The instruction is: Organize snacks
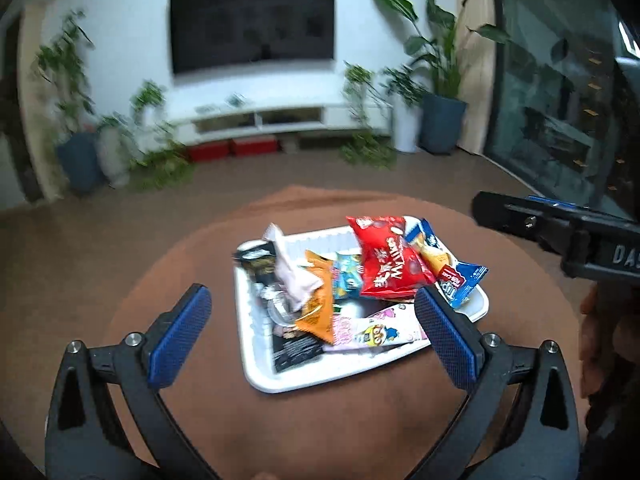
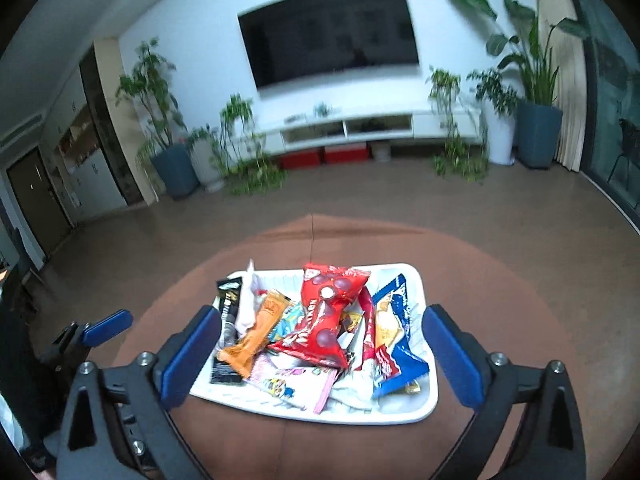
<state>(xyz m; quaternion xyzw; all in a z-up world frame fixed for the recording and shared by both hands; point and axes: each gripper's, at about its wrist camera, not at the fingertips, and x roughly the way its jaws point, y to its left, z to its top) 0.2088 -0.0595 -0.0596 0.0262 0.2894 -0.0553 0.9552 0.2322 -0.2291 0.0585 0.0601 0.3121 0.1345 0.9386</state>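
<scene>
Left wrist view: left gripper (image 1: 312, 322) raised above the round brown surface (image 1: 360, 420), blue-padded fingers (image 1: 182, 334) spread wide apart, nothing between them. White tray (image 1: 320, 376) resting on the surface beyond the fingertips, piled with snacks. Red Milkes bag (image 1: 386, 258) on top at the far right of the heap, blue-and-white cracker packet (image 1: 448, 268) just beside it, overhanging the right rim. Orange packet (image 1: 318, 304) leaning across the middle, pale pink packet (image 1: 290, 276) to its left, black sachet (image 1: 256, 260) at the far left corner. Right gripper (image 1: 560, 232) visible at the right edge; finger state not discernible from here.

Right wrist view: right gripper (image 2: 322, 354) poised over the near side of the tray (image 2: 416, 414), fingers (image 2: 452, 356) held wide apart, empty. Red Milkes bag (image 2: 326, 312) topmost, centre. Cartoon-printed pink packet (image 2: 296, 386) flat at the near rim. Wall television (image 2: 328, 32) in the background.
</scene>
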